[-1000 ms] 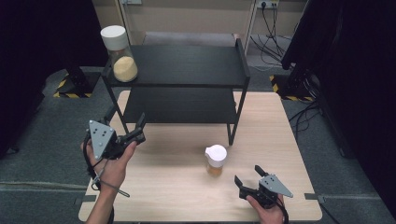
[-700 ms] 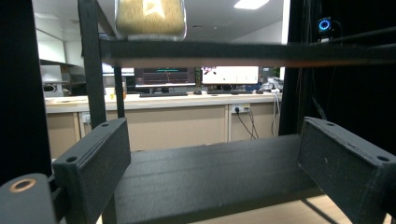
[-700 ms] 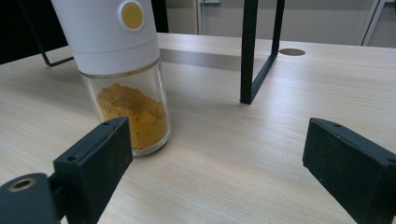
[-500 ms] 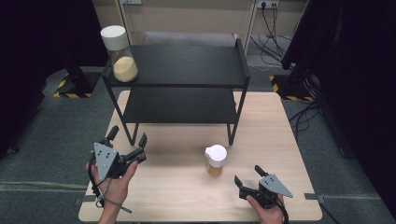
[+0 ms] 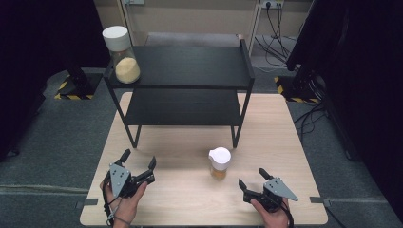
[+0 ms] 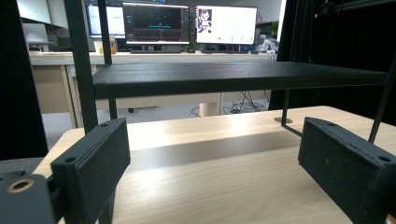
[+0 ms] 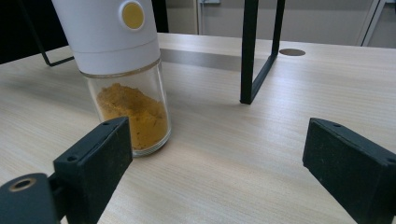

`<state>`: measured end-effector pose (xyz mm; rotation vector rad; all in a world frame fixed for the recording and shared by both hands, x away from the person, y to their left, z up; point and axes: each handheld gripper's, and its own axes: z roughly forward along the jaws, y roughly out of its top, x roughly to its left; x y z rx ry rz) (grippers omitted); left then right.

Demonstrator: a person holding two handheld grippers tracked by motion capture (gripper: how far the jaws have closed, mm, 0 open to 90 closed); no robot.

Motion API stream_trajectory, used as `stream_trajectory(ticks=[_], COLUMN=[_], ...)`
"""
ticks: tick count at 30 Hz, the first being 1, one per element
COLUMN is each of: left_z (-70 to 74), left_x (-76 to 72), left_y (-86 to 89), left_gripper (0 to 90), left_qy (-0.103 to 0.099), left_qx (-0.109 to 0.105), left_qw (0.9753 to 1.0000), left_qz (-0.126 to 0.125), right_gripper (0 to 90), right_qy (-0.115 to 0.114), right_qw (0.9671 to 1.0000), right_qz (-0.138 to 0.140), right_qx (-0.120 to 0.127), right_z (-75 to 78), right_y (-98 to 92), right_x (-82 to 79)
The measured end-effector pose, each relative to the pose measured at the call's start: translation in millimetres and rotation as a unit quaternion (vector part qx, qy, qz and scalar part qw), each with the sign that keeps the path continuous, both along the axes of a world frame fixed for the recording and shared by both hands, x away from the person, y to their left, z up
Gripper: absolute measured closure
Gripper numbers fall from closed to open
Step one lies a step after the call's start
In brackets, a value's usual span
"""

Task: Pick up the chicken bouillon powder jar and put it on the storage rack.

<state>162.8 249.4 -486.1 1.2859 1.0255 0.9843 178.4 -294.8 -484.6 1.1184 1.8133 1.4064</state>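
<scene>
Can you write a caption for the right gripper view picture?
Open right gripper faces a white-capped jar of orange powder on the wooden table.

Lighting even, moderate, from overhead. In the high view the counter (image 5: 285, 142) is brightly lit; surroundings at 9 and 3 o'clock fall to near black. The rack (image 5: 180, 71) casts a soft shadow band beneath it. Monitors (image 6: 187, 21) at 12 o'clock glare, slightly soft. Near black tongs pads (image 7: 93, 158) are mildly blurred at 7 and 5 o'clock. Jar glass (image 7: 135, 116) sharp.
</scene>
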Motion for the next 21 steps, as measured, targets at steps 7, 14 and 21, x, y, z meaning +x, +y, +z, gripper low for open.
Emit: stream_trajectory(ticks=[7, 14, 21], left_z=[-9.4, -17.0, -24.4], left_x=[-4.0, -3.5, -1.3], left_y=[2.4, 4.2, 5.2], left_gripper=[8.4, 8.3, 8.0], left_qy=[0.013, 0.027, 0.042], left_qx=[0.009, 0.011, 0.011], left_qw=[0.9999, 0.9996, 0.9990], left_qz=[0.000, 0.005, 0.005], right_gripper=[8.6, 8.6, 8.6], right_qy=[0.000, -0.002, -0.002], right_qw=[1.0000, 1.0000, 1.0000], right_qz=[0.000, 0.000, 0.001], right_qx=[0.001, 0.002, 0.002], right_z=[-0.2, -0.7, -1.0], right_y=[-0.2, -0.7, -1.0], right_x=[-0.1, -0.4, -0.6])
